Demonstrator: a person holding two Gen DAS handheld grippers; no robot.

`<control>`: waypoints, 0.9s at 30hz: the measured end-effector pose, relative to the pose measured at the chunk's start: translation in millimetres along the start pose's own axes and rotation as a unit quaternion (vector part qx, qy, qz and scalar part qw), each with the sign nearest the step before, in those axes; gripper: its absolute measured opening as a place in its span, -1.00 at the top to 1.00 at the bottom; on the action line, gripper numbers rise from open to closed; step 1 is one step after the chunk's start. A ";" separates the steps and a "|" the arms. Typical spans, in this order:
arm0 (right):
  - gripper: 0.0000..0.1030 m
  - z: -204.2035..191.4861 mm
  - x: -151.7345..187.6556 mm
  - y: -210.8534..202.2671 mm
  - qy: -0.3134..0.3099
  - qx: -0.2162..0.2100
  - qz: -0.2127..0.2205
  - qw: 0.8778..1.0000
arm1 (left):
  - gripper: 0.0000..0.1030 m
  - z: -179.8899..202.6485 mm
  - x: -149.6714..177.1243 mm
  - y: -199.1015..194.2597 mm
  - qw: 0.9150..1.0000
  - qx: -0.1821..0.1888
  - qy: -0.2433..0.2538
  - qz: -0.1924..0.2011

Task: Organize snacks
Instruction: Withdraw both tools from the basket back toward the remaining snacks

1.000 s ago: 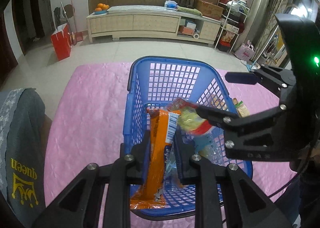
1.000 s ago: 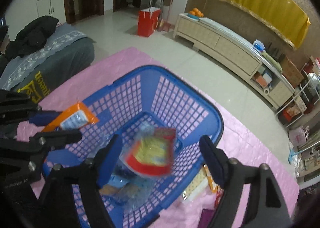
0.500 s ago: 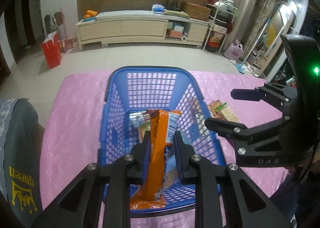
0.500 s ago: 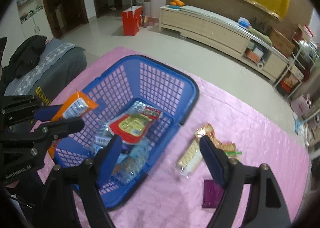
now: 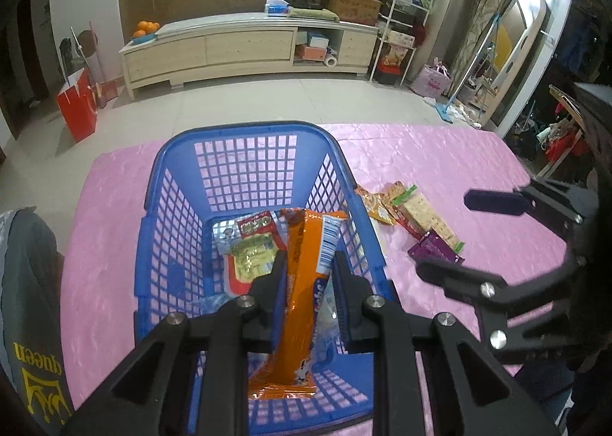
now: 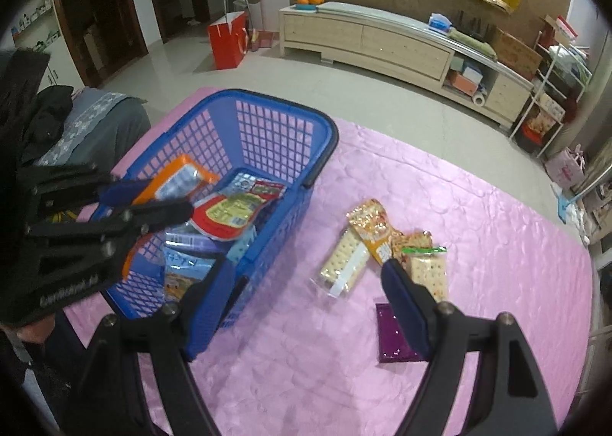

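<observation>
the left gripper clamps the long orange snack packet upright over the blue plastic mesh basket; the right gripper, jaws apart, is nearer the loose cracker packets just ahead of it.

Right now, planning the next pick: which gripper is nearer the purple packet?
Right. The right gripper hovers open just above the purple packet; the left gripper holds an orange packet over the basket.

A pink quilted cover carries a blue basket, ahead and left of the right jaws. Straight ahead of those jaws lie a cracker pack, an orange-yellow pouch and another cracker pack; a purple packet sits between them.
</observation>
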State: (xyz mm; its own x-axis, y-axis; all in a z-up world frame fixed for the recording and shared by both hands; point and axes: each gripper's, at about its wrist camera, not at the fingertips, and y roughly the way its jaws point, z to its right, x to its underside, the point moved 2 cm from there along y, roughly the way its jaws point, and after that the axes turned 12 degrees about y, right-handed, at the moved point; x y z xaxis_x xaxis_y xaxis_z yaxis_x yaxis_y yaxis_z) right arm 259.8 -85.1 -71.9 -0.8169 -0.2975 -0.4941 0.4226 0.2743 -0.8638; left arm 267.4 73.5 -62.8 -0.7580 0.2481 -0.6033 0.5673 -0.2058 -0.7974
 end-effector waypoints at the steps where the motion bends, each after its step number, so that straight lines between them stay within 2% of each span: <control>1: -0.61 2.3 -0.3 0.8 0.001 0.001 -0.001 1.000 | 0.58 -1.7 -2.2 2.6 1.000 0.001 -0.001 -0.001; 2: -0.61 3.2 0.0 1.0 0.002 0.001 0.000 1.000 | 0.49 -2.3 -3.8 4.3 1.000 0.003 -0.001 -0.001; 3: -0.61 4.0 0.2 2.0 0.003 0.002 -0.001 1.000 | 0.07 -3.1 -5.4 5.3 1.000 0.002 -0.002 0.000; 4: -0.61 4.8 0.6 2.6 0.005 0.004 -0.001 1.000 | -0.25 -5.0 -6.6 5.8 1.000 -0.008 -0.005 0.002; 14: -0.61 11.4 6.8 -14.2 0.024 -0.003 0.007 1.000 | -0.30 9.2 7.5 -20.2 1.000 -0.022 0.018 0.011; 18: -0.61 14.9 12.1 -32.4 0.028 -0.006 0.017 0.999 | -0.56 20.2 9.7 -39.0 0.999 -0.031 0.023 0.022; 27: -0.61 43.1 25.3 -77.7 0.043 0.014 0.041 0.998 | -0.58 57.4 0.1 -61.6 0.998 -0.026 0.043 0.042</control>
State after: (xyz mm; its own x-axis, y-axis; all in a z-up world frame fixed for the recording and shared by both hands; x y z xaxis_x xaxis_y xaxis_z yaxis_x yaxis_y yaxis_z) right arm 223.2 -153.4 -21.5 -0.8089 -0.1950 -0.5547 0.4997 0.2691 -0.8233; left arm 213.8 31.9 -12.8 -0.6783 0.3129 -0.6649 0.6452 -0.1795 -0.7426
